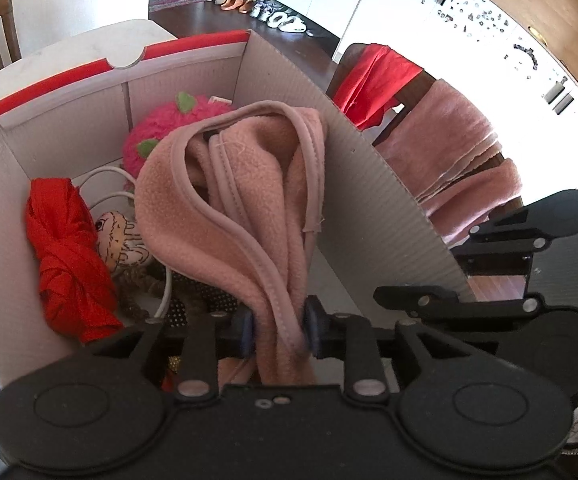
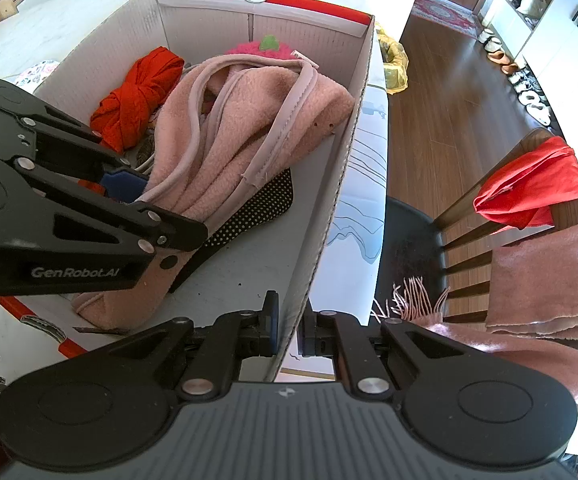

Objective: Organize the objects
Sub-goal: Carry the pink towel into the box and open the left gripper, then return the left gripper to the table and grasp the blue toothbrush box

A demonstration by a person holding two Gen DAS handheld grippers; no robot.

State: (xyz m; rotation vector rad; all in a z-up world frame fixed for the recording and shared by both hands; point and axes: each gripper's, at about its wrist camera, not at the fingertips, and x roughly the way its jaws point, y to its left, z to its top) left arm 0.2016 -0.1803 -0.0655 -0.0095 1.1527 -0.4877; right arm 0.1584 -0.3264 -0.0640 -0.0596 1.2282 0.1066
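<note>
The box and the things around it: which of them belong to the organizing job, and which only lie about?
Job: cardboard box; pink fleece; red cloth bundle; pink plush toy; left gripper; right gripper.
Lying about: red cloth on chair; shoes.

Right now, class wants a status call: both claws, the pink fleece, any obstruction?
Left claw pinching pink fleece, inside box. Right claw clamped on box wall. Nothing obstructing.
</note>
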